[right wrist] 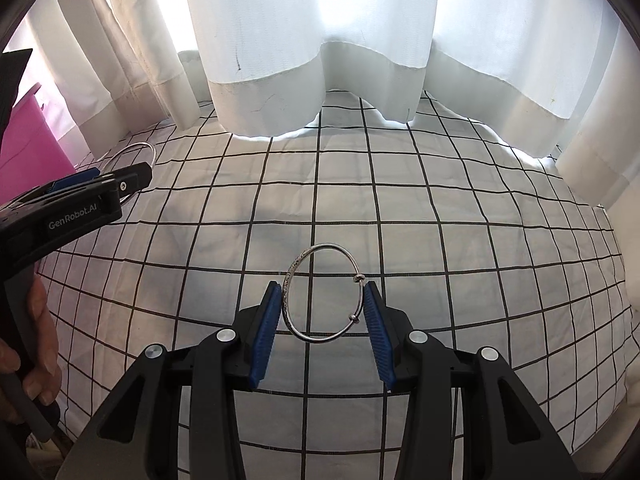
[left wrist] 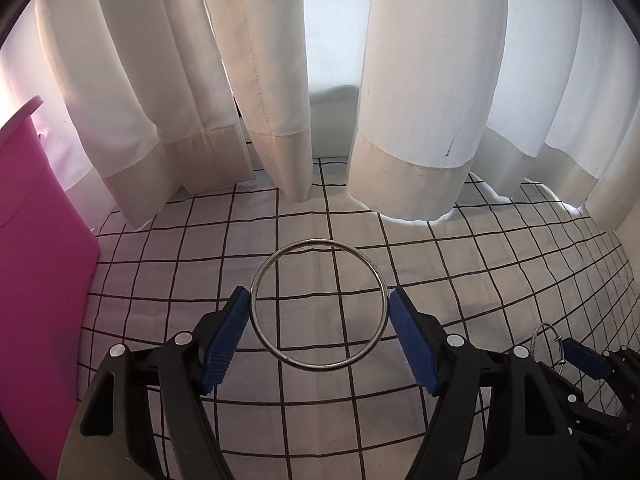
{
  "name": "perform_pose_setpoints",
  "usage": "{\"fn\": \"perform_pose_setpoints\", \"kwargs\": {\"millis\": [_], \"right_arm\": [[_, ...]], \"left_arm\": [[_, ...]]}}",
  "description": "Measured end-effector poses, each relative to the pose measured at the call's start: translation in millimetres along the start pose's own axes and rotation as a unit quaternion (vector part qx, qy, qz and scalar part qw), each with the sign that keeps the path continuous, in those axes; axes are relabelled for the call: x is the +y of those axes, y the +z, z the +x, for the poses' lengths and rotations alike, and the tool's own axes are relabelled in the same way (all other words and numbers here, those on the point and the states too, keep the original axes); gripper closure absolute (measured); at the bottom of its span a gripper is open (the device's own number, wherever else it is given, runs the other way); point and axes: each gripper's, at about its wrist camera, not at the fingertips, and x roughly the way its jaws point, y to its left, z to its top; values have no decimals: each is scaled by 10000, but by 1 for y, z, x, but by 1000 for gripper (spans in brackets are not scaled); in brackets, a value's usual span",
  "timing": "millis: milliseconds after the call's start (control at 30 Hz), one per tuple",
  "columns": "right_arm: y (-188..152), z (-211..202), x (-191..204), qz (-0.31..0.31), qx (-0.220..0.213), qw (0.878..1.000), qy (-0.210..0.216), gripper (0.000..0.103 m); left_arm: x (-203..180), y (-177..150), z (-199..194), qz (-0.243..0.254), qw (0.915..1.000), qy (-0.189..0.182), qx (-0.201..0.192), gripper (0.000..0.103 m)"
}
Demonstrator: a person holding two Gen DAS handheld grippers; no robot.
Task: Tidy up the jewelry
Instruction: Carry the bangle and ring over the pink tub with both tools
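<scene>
bangles (left wrist: 319, 305) (right wrist: 323, 293) seemingly clamped between fingers

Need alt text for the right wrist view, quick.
The right gripper holds a thin silver bangle with two small bead ends between its blue jaws, above a white cloth with a black grid. White curtains hang behind; at the left edge the left gripper holds a plain silver ring beside a pink box.

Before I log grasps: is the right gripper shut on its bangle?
Shut on it: the right gripper's blue pads press both sides of the bangle, held above the cloth.
</scene>
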Motion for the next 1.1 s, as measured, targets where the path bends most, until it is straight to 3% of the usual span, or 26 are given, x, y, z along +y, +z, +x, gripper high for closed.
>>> {"fn": "perform_pose_setpoints", "kwargs": {"millis": [267,633,1100], "right_arm": [[12,-22,23,-316,-272,9990,162,62],[49,-57,78,-888,-695,9921,541,62],[83,-101,170,-1748,-1229,9700,1163,62]], "left_arm": [[10,28,-32,-259,9994,70,-232,34],[59,42,-87,-712,9941,447,-686,34],[133,50,-163,-1248,9775,1166,-1239,34]]}}
